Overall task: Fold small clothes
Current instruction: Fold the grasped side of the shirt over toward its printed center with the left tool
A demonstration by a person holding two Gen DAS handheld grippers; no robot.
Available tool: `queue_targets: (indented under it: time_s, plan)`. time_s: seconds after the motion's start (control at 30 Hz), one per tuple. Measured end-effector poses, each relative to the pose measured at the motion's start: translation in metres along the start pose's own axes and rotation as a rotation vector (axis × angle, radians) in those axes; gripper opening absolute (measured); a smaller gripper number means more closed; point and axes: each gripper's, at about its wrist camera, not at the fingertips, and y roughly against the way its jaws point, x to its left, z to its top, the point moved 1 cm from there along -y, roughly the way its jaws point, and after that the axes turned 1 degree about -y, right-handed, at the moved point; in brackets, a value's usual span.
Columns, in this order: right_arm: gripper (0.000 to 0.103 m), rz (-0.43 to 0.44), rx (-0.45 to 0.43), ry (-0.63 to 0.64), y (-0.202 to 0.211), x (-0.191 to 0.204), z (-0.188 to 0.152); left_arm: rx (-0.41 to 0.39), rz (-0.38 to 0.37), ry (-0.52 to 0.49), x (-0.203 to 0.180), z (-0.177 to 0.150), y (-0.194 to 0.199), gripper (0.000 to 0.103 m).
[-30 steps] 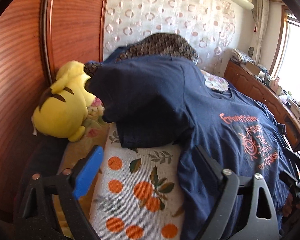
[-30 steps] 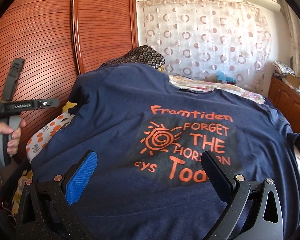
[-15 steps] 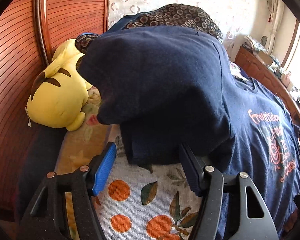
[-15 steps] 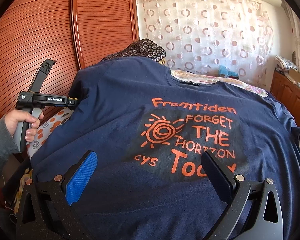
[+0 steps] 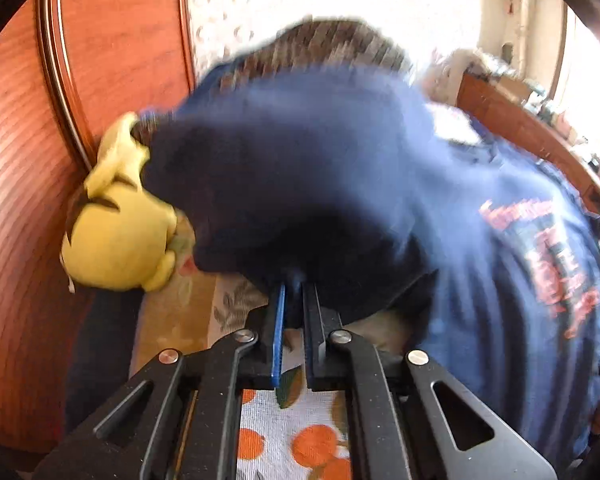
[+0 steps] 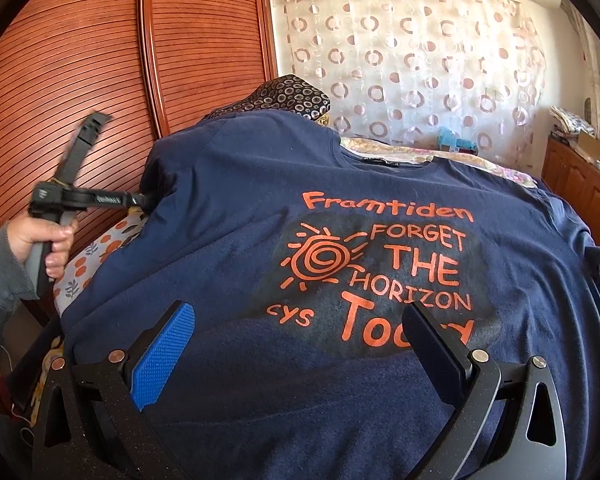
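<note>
A navy T-shirt with orange print lies spread face up over a bed. In the left wrist view, my left gripper is shut on the hem of the shirt's left sleeve; that view is blurred. The right wrist view shows the same left gripper at the sleeve on the left. My right gripper is open and empty, hovering just above the lower front of the shirt.
A yellow plush toy lies left of the sleeve by the red-brown wardrobe doors. An orange-print cover lies under the shirt. A dark patterned cushion sits behind. A wooden dresser stands at right.
My left gripper moved forward to the sleeve hem and closed on it. My right gripper stayed open over the shirt, almost still.
</note>
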Motion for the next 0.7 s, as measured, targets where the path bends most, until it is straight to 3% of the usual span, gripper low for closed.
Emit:
queue_targets:
  time_s: [0.13,0.3,0.6,0.63,0.7]
  plan:
    - [0.103,0.002,0.000,-0.009,0.000,-0.002,-0.001,-0.098,-0.040,-0.052,-0.021,0.021,0.047,0.008]
    - [0.103,0.002,-0.002,-0.017,0.001,-0.003,-0.001,-0.153,-0.115,-0.102,-0.045,0.041,0.077,0.008]
    - [0.103,-0.016,-0.012,-0.090,0.015,-0.028,-0.002,-0.103,-0.240,-0.232,-0.123,0.050,0.064,0.009]
    - [0.103,-0.020,-0.011,-0.098,0.016,-0.032,-0.002,-0.104,-0.241,-0.240,-0.127,0.048,0.065,0.011]
    - [0.103,-0.034,-0.013,-0.107,0.021,-0.038,-0.003,-0.117,-0.251,-0.237,-0.125,0.045,0.072,0.028]
